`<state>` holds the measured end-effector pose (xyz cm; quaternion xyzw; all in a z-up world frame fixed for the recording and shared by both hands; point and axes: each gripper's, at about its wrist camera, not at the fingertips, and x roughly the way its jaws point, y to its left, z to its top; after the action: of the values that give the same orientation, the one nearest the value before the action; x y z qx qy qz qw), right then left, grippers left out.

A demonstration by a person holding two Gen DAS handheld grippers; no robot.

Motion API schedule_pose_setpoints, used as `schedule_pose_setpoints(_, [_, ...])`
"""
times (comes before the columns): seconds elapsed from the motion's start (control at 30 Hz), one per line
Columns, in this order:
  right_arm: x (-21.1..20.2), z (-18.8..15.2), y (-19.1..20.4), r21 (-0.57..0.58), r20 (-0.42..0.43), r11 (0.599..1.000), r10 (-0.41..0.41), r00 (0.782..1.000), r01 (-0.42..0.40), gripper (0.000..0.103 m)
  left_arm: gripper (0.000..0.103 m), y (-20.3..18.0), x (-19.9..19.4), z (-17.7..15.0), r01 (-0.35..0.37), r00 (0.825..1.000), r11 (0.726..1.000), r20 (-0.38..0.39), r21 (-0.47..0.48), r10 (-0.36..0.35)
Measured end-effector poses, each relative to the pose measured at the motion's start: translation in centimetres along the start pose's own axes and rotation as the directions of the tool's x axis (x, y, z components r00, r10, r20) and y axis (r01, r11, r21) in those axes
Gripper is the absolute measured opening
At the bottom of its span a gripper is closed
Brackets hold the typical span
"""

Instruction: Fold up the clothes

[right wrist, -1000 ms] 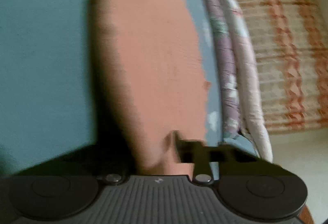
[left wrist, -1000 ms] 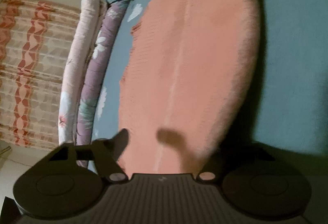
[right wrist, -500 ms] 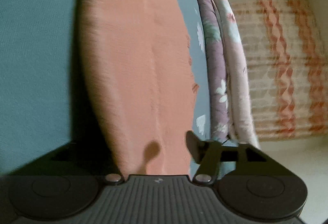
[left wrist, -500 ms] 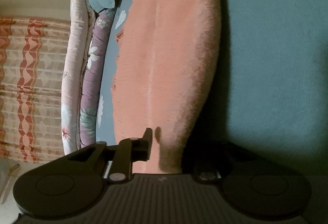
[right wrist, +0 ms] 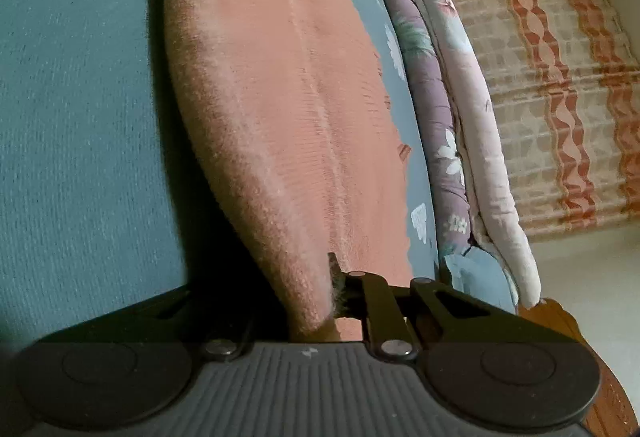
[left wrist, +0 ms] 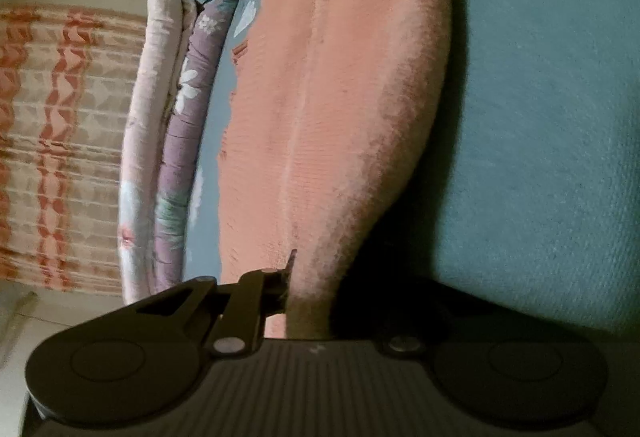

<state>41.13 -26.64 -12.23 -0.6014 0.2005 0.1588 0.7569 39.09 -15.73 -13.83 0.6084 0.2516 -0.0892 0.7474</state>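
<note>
Your left gripper (left wrist: pixel 310 289) has its fingers pinching one end of the salmon knit garment (left wrist: pixel 332 109), which runs away ahead of them as a long narrow strip over the teal bed (left wrist: pixel 540 117). Your right gripper (right wrist: pixel 320 293) pinches the opposite end – likely so the strip stays taut and even for a fold. The left view shows an orange shape beyond the quilts (left wrist: pixel 176 141); the right shows a wooden bedframe corner (right wrist: pixel 560 313) beside the fingers.
</note>
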Motion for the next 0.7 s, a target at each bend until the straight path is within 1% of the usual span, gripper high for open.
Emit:
schedule_pose_setpoints(0.1, [0.0,-0.1,-0.8,0.042,0.006,0.999,0.021,1.000,-0.022,0.014,0.007,0.3,-0.3,-0.3,0.016,1.000,0.999,0.015,0.037,-0.017])
schedule_pose_setpoints(0.2, [-0.3,0.5,-1.9,0.059,-0.016,0.996,0.065,0.998,-0.064,0.014,0.008,0.6,-0.8,-0.7,0.024,0.999,0.997,0.030,0.078,-0.027])
schedule_pose_setpoints(0.3, [-0.9,0.8,-3.2,0.100,-0.026,0.991,0.092,0.995,-0.089,0.014,0.008,1.6,-1.7,-1.4,0.019,0.998,0.998,0.056,0.064,-0.023])
schedule_pose_setpoints(0.37, [-1.6,1.1,-4.0,0.124,-0.028,0.988,0.095,0.995,-0.091,0.014,0.007,2.4,-2.2,-1.8,0.004,0.998,0.999,0.063,0.053,-0.007])
schedule_pose_setpoints(0.5, [-3.3,2.1,-4.6,0.143,-0.032,0.983,0.125,0.992,-0.119,0.013,0.007,3.8,-3.3,-2.6,-0.021,0.997,0.999,0.074,0.036,0.019])
schedule_pose_setpoints(0.7, [-7.1,3.2,-3.1,0.103,-0.044,0.980,0.174,0.984,-0.169,0.014,0.007,3.3,-6.2,-5.2,0.027,0.994,0.998,0.104,0.062,-0.033])
